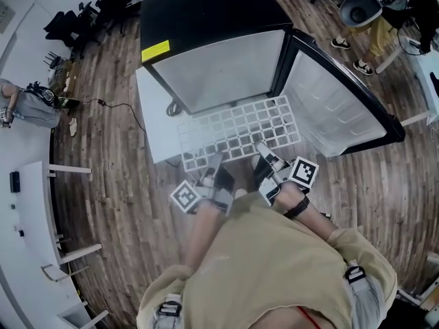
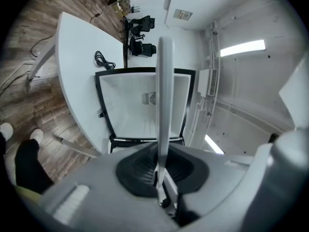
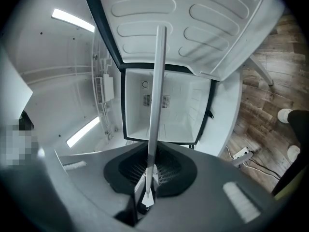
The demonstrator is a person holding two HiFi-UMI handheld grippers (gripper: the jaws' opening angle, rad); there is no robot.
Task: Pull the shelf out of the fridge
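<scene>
Far left: white desk (image 1: 31, 204) curves along the wood floor (image 1: 113, 184); a black cable (image 1: 118, 105) trails across the boards toward the fridge. Left gripper (image 1: 215, 162) sits at the near left of the shelf (image 1: 236, 129), jaws clenched on its near edge; in the left gripper view the shelf (image 2: 164, 91) runs edge-on straight out from between the left gripper's (image 2: 161, 175) dark pads toward the open cavity. Shelf is a white wire grid, roughly level, mostly out in front of the fridge (image 1: 206, 19); its far edge lies at the mouth of the opening, and I cannot tell whether it still sits inside. Yellow sticker (image 1: 156, 49) on the black top, left corner. Right gripper (image 1: 264, 153) clamps the near edge just right of centre; the right gripper view shows the shelf (image 3: 157, 81) pinched in the right gripper (image 3: 146, 182). Door (image 1: 336, 108) stands swung open at the right.
</scene>
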